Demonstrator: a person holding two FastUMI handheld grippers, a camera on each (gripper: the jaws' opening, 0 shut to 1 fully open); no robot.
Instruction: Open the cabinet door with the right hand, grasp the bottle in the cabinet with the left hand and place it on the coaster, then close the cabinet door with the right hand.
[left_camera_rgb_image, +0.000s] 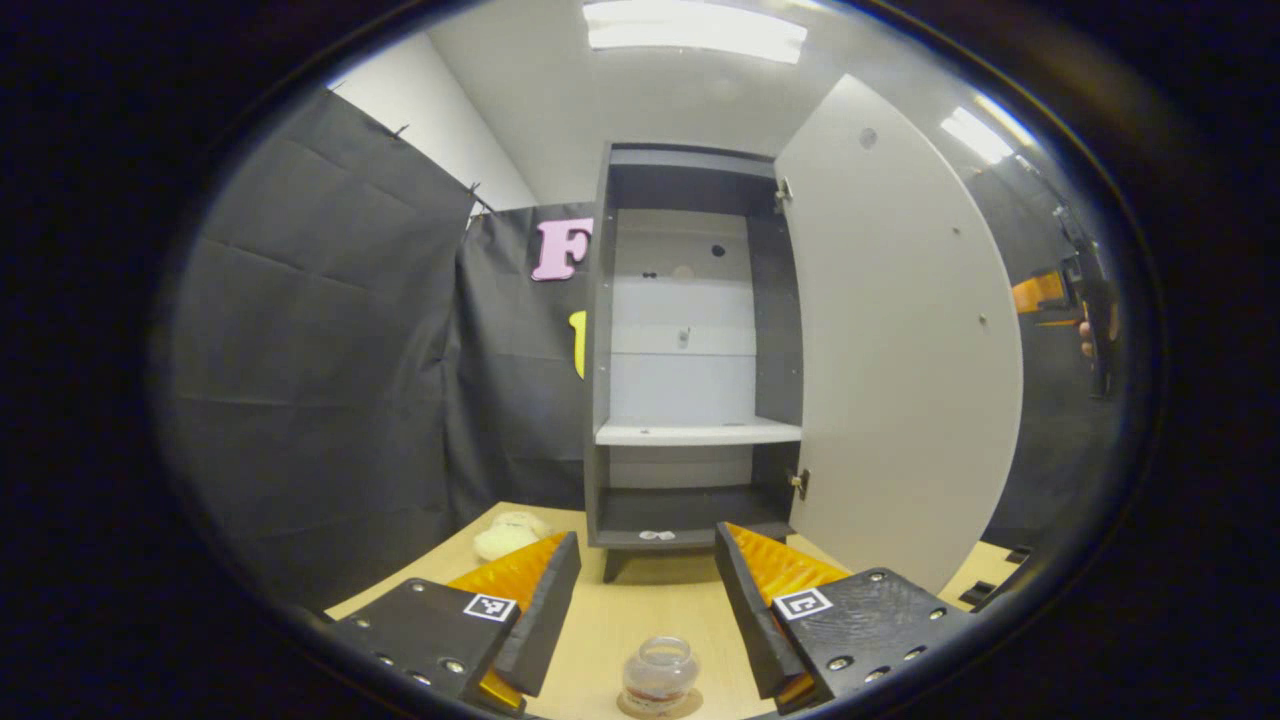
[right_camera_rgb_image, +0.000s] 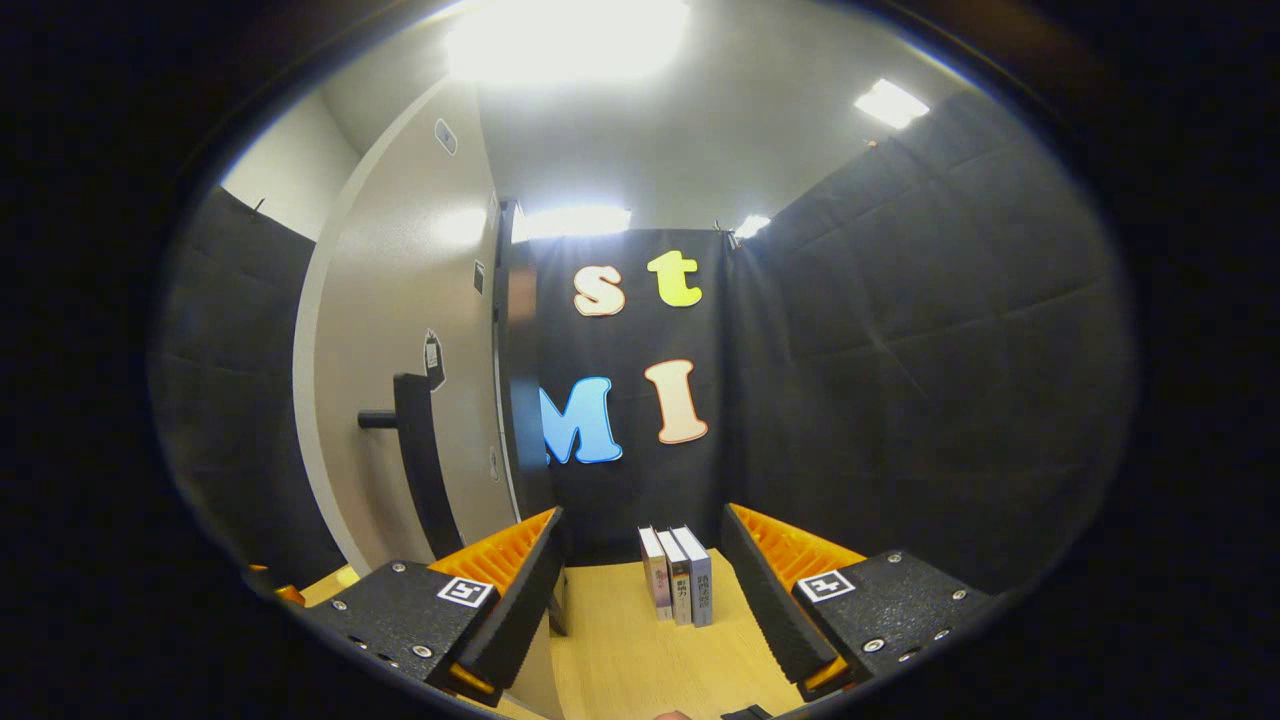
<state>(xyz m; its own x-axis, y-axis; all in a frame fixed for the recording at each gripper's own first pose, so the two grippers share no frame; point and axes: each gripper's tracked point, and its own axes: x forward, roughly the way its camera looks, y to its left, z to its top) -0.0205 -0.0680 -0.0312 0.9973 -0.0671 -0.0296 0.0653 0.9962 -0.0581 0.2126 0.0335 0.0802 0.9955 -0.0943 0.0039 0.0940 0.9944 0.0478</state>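
The right gripper (right_camera_rgb_image: 640, 590), released, is best brought squarely onto the door handle (right_camera_rgb_image: 420, 460); the bottle (left_camera_rgb_image: 658, 675) is already set on its coaster (left_camera_rgb_image: 660, 705).

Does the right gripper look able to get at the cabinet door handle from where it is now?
Probably yes. In the right gripper view the door handle stands out from the open cabinet door, just left of the open right gripper, with nothing between them. The books stand farther back on the table, out of the way.
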